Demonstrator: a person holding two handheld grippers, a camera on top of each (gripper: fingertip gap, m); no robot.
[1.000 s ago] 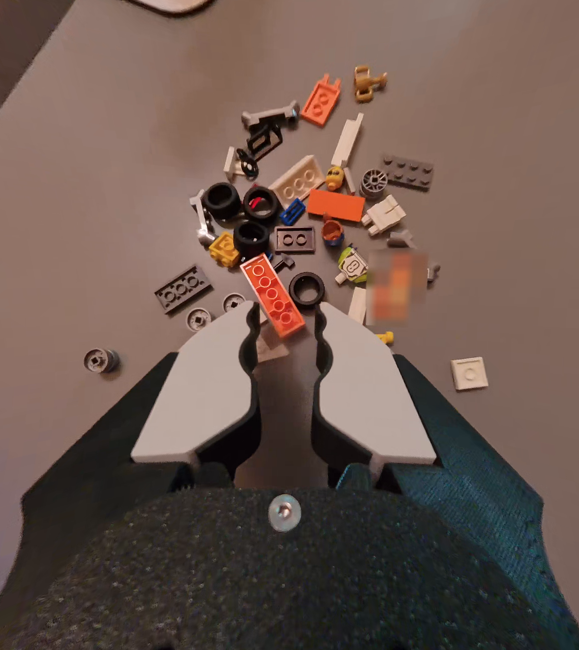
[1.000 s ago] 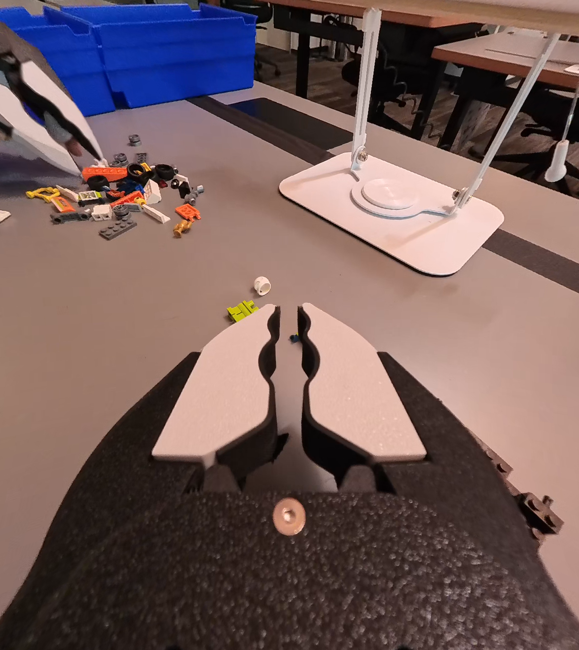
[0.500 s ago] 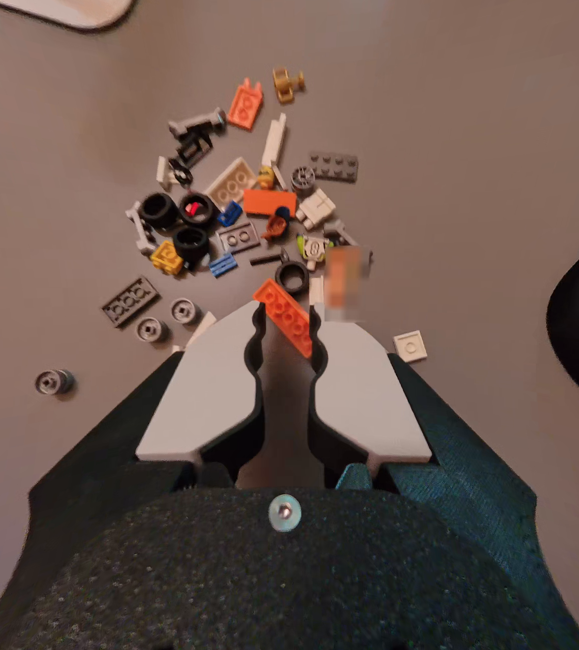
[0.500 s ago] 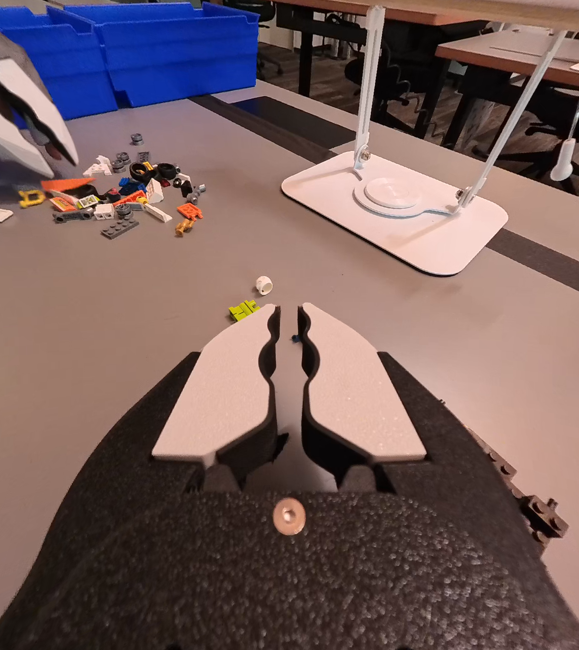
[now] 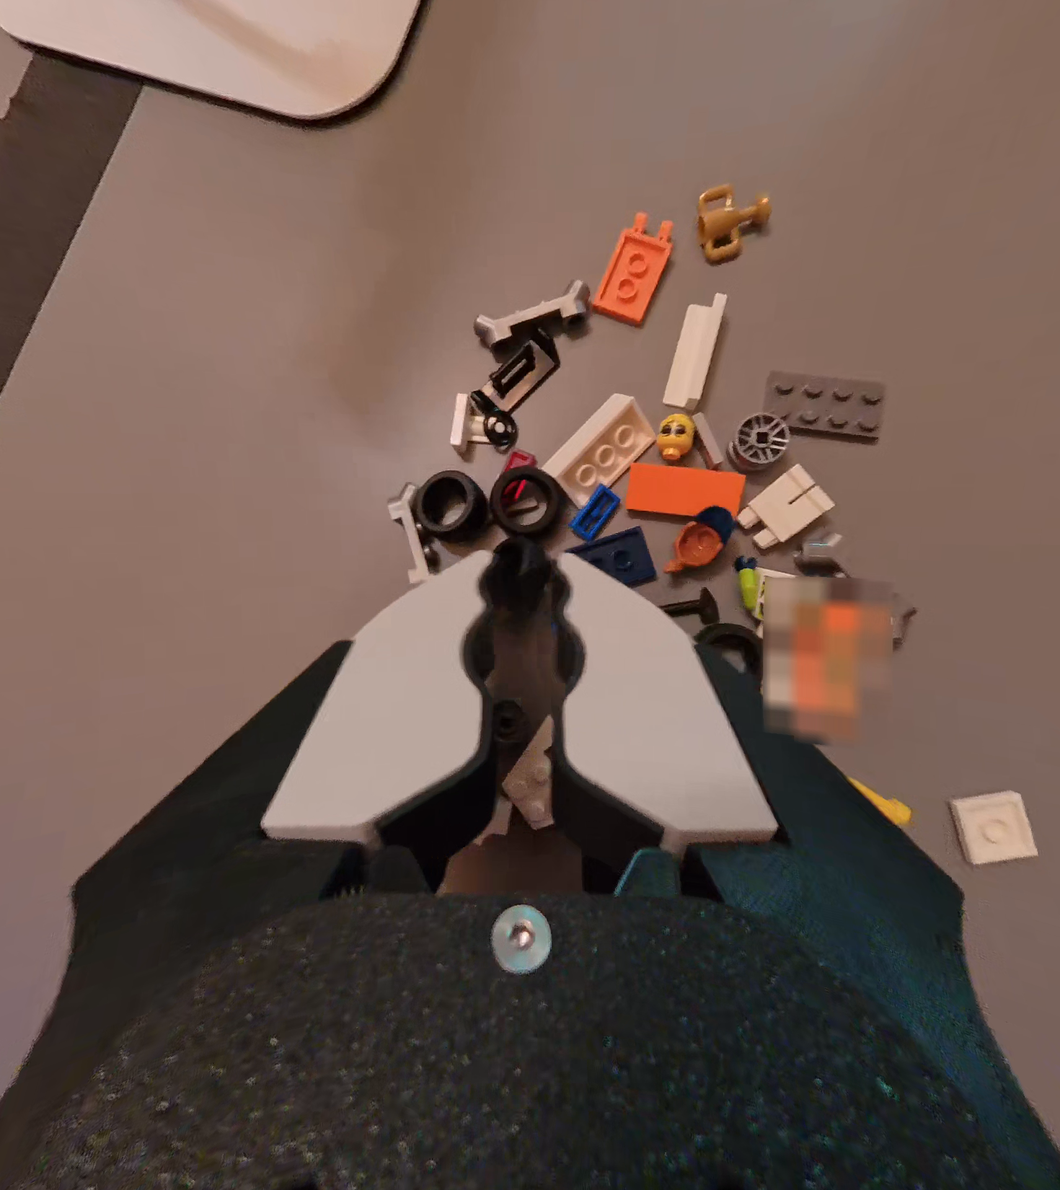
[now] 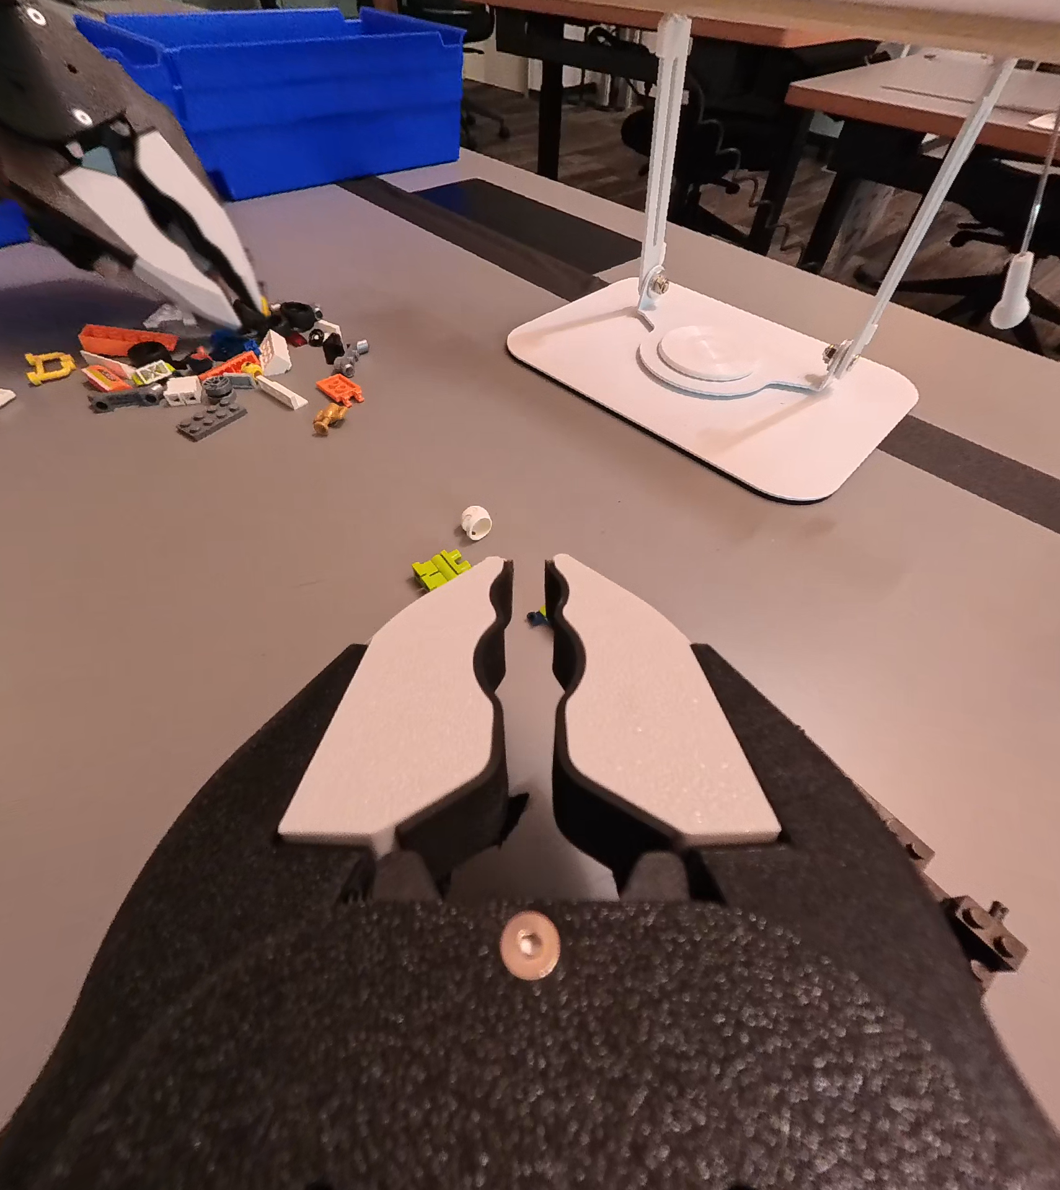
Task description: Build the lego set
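Gone from the left tool is the long orange brick it carried half a second ago; that brick now lies on the tabletop at the left edge of the lego pile, seen in the upper left of the right wrist view. The left tool has swung over to the black tyres, and its tips are pinched narrow around a black tyre just below centre in the left wrist view. Motion blur softens those tips, yet the dark rubber shows squeezed between them. Two more black tyres sit side by side just above the tips. Beyond them the pile fans out to the upper right: a flat orange tile, a white plate, a small yellow head, a grey studded plate, an orange clip plate and a gold trophy at the far end. A white square tile lies alone at the right edge. A white stand base fills the upper left corner.

In the right wrist view, the right tool hangs low at frame centre, its jaws drawn to a narrow gap with nothing gripped. A lime green piece lies just left of its tips, and a small white round piece a little above. The left tool dips into the pile at upper left, in front of blue bins.
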